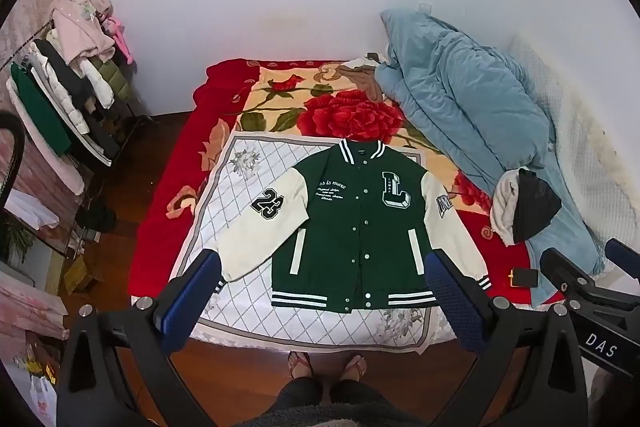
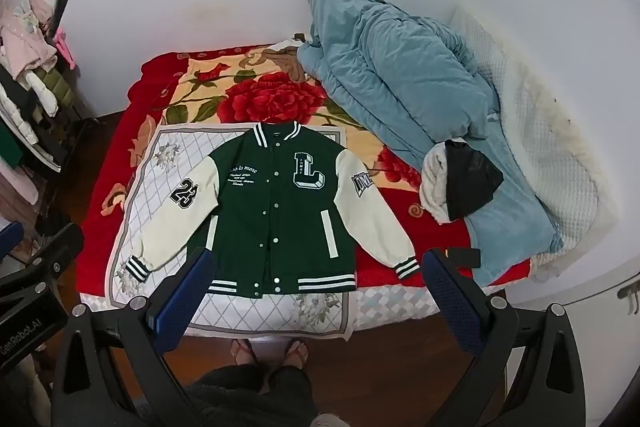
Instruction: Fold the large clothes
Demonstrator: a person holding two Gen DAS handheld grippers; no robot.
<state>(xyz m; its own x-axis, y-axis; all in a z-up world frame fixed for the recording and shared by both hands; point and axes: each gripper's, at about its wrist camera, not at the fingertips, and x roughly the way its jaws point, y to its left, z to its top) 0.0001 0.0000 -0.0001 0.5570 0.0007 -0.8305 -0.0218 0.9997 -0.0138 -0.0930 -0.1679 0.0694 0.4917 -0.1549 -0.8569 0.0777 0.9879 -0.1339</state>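
The green varsity jacket point(image 2: 280, 211) lies flat, front up, sleeves spread, on the white quilted sheet point(image 2: 160, 179), with the right tongs point(image 2: 320, 291) held wide apart above its hem.

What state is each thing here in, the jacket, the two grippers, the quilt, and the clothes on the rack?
Jacket: spread flat on the bed, front up, snapped shut, sleeves out, not yet folded.
Left gripper: open, above the jacket's hem, holding nothing.
Right gripper: open, holding nothing.
Blue quilt: bunched up along the wall side.
Clothes rack: loaded with hanging clothes.
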